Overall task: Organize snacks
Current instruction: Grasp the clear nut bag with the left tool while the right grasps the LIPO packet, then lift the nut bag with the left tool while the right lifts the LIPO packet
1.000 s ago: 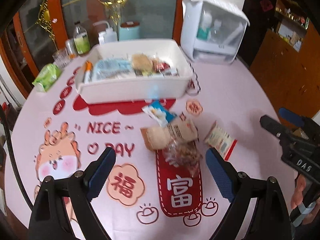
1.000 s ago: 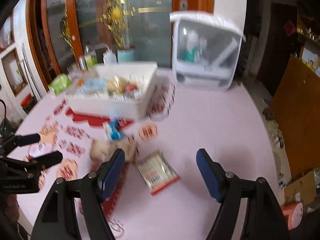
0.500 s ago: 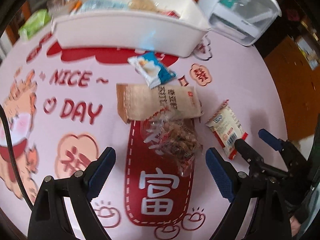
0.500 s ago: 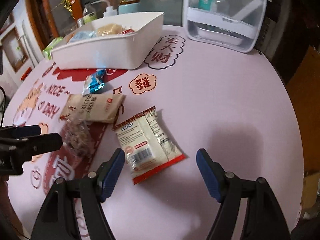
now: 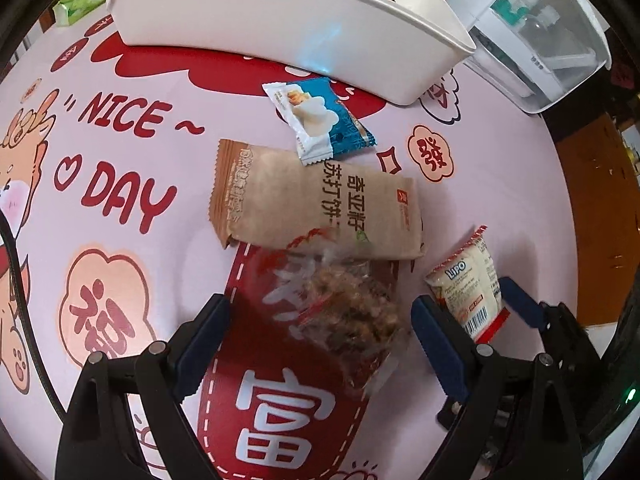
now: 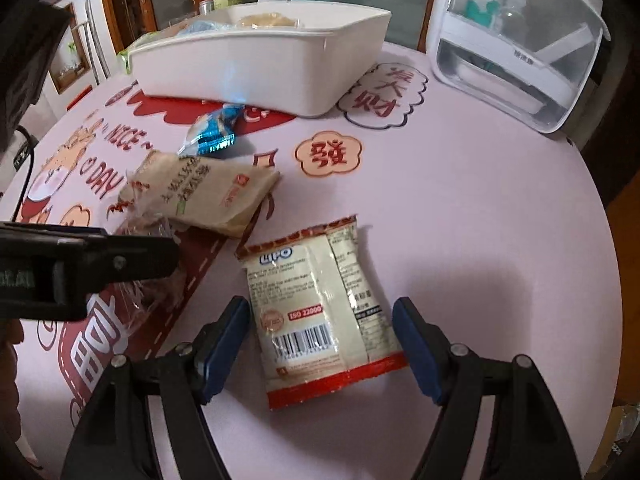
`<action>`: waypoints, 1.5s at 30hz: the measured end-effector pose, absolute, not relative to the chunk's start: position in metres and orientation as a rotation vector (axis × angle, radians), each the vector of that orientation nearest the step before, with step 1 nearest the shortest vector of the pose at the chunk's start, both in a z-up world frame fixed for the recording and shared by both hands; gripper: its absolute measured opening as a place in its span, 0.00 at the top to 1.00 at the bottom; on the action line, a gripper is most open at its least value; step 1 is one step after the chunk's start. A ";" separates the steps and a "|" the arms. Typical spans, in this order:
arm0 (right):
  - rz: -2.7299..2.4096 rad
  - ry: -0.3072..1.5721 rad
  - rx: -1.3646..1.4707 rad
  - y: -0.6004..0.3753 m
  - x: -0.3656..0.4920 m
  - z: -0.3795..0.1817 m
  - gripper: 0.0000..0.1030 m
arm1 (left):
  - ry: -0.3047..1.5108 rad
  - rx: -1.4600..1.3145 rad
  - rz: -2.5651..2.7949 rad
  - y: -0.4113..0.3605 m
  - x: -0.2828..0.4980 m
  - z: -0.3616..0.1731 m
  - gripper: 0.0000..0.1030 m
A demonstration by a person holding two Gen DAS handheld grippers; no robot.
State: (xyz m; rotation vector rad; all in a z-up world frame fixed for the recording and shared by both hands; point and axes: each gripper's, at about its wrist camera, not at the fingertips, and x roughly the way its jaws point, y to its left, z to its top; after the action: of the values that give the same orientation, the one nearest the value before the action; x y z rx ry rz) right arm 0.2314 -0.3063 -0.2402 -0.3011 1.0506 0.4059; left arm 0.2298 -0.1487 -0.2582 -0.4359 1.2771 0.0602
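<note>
Blue-padded tongs poised over loose snacks — nothing gripped.
Left wrist view: left gripper (image 5: 320, 334) gapes wide astride the clear nut bag (image 5: 348, 308), beside the brown cracker packet (image 5: 316, 204). Right wrist view: right gripper (image 6: 322, 334) brackets, untouched, the "LIPO" wafer pack (image 6: 320, 312), marked "ISO 22000" — white bin (image 6: 256, 68) behind awaits both.

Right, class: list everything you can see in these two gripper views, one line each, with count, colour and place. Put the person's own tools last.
Bin: one, white, far side of table, snacks inside.
Blue-and-white packet: one, just in front of bin.
Brown cracker pack: one, mid-table.
Clear bag: one, brown pieces inside, overlapping the brown pack's near edge.
Lipo packet: one, cream and red, right of the others.
Lidded container: one, white and clear, far right.
Tablecloth: one, pink with red prints.
Left gripper: open, astride clear bag.
Right gripper: open, astride Lipo packet.
</note>
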 end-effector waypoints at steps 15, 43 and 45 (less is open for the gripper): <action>0.389 1.067 -0.236 -0.309 0.222 -0.237 0.46 | 1.246 -0.319 0.018 -0.184 0.244 -0.252 0.48; 0.431 0.983 -0.173 -0.259 0.185 -0.172 0.51 | 1.129 -0.180 -0.030 -0.127 0.190 -0.181 0.48; 0.431 0.968 -0.161 -0.253 0.188 -0.164 0.51 | 1.111 -0.166 -0.020 -0.119 0.191 -0.174 0.48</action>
State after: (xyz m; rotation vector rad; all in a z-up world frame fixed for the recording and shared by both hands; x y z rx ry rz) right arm 0.1876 -0.2535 -0.1641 -0.1608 0.9678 0.4308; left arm 0.1914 -0.1186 -0.1737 -0.1659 1.1109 -0.0201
